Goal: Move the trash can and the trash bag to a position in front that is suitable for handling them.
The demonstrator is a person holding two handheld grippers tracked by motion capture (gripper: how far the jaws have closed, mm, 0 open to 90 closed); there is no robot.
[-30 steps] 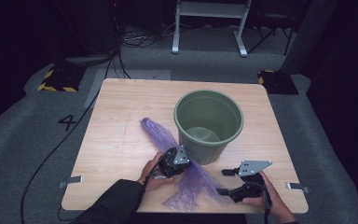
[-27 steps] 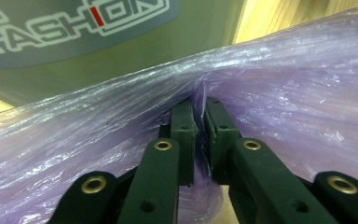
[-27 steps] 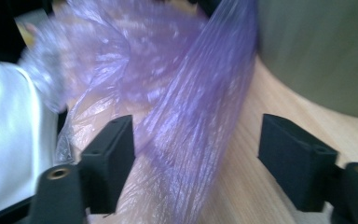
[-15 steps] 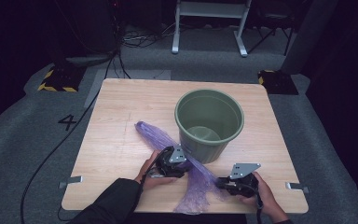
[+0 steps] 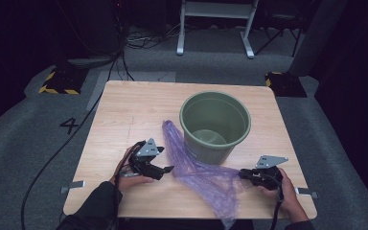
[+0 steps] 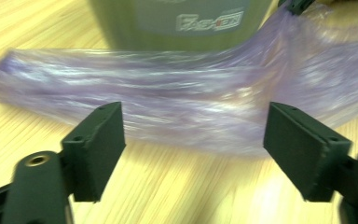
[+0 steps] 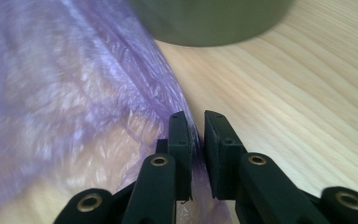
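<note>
purple plastic bag (image 5: pixel 199 167) stretched flat on wooden table (image 5: pixel 124 110), just beside green bucket (image 5: pixel 215 125) (touching its base), right gripper (image 5: pixel 247 175) pinching bag's edge, left gripper (image 5: pixel 165 168) spread wide, close beside bag, gripping nothing

A light wooden table (image 5: pixel 124 110) stands on grey carpet (image 5: pixel 24 143). Left of the table, a black "4" (image 5: pixel 70 125) marks the carpet, and a black cable (image 5: pixel 62 153) runs past that side. Beyond the table's far corners sit two yellow-and-black striped blocks (image 5: pixel 57 82) (image 5: pixel 282 82). A white metal frame (image 5: pixel 215 24) stands farther behind the table. Small metal brackets (image 5: pixel 73 185) (image 5: pixel 305 192) jut from the table's near corners.
</note>
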